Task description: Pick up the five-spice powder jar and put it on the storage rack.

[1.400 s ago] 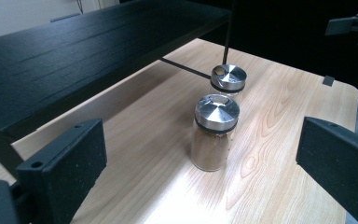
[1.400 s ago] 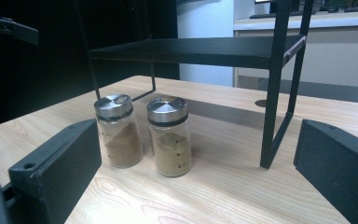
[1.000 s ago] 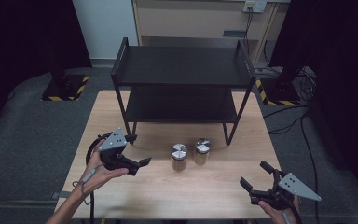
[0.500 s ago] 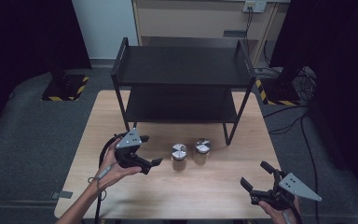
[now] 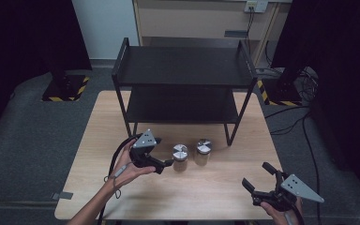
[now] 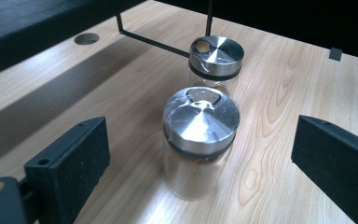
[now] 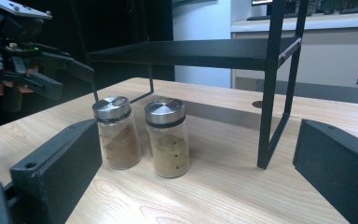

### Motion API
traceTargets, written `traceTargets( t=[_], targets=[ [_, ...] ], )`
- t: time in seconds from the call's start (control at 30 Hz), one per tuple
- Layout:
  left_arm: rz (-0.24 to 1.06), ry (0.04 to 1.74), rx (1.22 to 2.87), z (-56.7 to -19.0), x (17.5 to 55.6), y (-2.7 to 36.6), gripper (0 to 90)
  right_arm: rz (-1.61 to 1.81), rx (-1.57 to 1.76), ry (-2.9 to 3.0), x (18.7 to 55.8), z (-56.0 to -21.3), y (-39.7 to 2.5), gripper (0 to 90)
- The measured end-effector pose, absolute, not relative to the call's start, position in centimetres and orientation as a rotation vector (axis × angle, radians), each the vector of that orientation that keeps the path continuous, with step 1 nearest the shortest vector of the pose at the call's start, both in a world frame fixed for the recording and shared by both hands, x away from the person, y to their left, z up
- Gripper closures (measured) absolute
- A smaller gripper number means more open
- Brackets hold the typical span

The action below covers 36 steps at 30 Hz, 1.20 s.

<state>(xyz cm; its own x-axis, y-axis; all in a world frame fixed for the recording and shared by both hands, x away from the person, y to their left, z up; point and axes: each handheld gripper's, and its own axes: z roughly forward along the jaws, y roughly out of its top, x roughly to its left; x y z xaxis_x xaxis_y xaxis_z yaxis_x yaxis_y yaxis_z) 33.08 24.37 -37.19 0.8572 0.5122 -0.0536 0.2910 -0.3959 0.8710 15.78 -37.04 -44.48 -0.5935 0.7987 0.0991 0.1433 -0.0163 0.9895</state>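
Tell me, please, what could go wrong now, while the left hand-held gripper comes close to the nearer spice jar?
1. The two jars stand close together: the left hand-held gripper, jaws open, may knock the second jar while closing on the nearer jar.
2. The nearer jar is tall glass with a smooth metal lid; a grip at the lid might slip or tip it.
3. The shelf leg stands just behind; a push could drive a jar against it.

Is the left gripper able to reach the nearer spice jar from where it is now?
Probably yes. The left gripper is open and points at the nearer spice jar, with bare table between them; the other jar stands behind it, apart.
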Motion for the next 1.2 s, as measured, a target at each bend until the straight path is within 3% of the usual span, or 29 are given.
traceTargets(
  t=[0.97,1.07,1.13,1.2],
  targets=[
    [0.253,0.595,2.032,-40.9,35.7,20.2,13.2,1.658,0.999,1.739,15.7,-44.6,-37.1,1.8],
    [0.274,0.568,2.03,-41.1,35.6,20.1,20.2,1.658,1.001,1.738,15.7,-44.6,-37.1,1.8],
    [0.269,0.559,2.014,-41.2,35.6,20.3,31.4,1.657,1.004,1.738,15.7,-44.6,-37.1,1.8],
    [0.283,0.553,2.022,-41.1,35.4,20.1,32.9,1.657,1.004,1.737,15.6,-44.6,-37.1,1.8]
  ],
)
